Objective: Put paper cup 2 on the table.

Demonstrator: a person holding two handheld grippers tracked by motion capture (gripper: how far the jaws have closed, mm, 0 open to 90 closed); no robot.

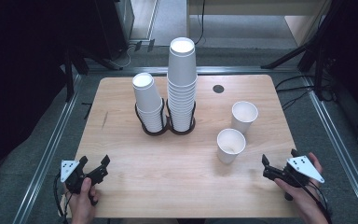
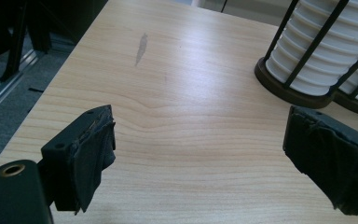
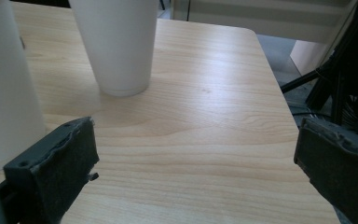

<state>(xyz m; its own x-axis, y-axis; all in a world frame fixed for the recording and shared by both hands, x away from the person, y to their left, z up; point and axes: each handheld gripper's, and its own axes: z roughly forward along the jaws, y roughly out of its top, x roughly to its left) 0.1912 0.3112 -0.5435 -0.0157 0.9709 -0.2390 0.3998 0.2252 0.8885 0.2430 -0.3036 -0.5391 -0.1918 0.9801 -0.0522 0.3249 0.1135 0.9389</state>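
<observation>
Hovering at the table's (image 1: 121, 196) near right corner: right gripper (image 1: 279, 163), jaws gaping wide, gripping nothing, nearer paper cup (image 1: 230, 145) standing just left of it. Resting near left: left gripper (image 1: 93, 164), likewise spread, empty.

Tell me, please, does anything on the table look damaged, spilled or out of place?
Only small things. A grey scuff mark mars the wooden table near its left edge. The shorter cup stack leans slightly in its holder. The two loose cups stand upright, and nothing is spilled.
</observation>
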